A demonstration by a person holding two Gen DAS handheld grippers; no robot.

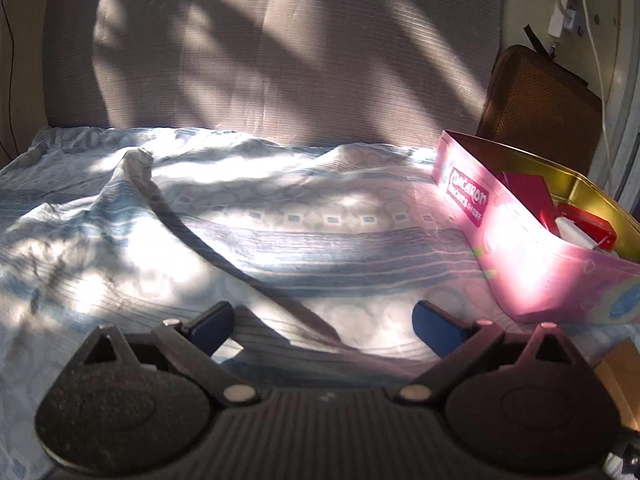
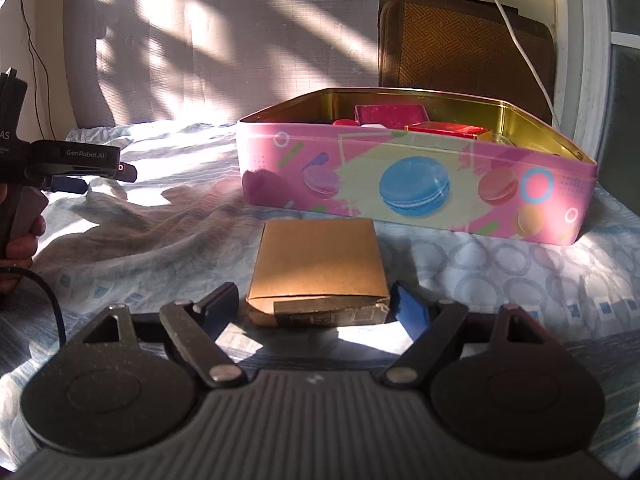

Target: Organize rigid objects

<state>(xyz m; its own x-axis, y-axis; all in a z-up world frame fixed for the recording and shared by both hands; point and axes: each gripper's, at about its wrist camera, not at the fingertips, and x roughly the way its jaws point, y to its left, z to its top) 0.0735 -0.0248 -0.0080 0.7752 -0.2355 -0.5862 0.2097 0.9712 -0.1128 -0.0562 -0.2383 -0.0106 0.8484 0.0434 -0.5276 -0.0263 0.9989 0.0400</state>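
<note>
A small brown cardboard box (image 2: 318, 268) lies on the bedsheet, in front of an open pink macaron tin (image 2: 416, 188). The tin holds red boxes (image 2: 390, 115) and a white item; it also shows in the left wrist view (image 1: 520, 248) at the right. My right gripper (image 2: 316, 304) is open, with its jaws on either side of the box's near end; whether the pads touch it I cannot tell. My left gripper (image 1: 324, 324) is open and empty over the bare sheet, left of the tin. It also shows in the right wrist view (image 2: 80, 172) at the far left.
A rumpled blue-and-white bedsheet (image 1: 248, 216) covers the bed. A grey headboard (image 1: 272, 48) stands behind. A brown woven case (image 2: 464, 48) leans behind the tin, with a white cable (image 2: 520, 44) hanging over it.
</note>
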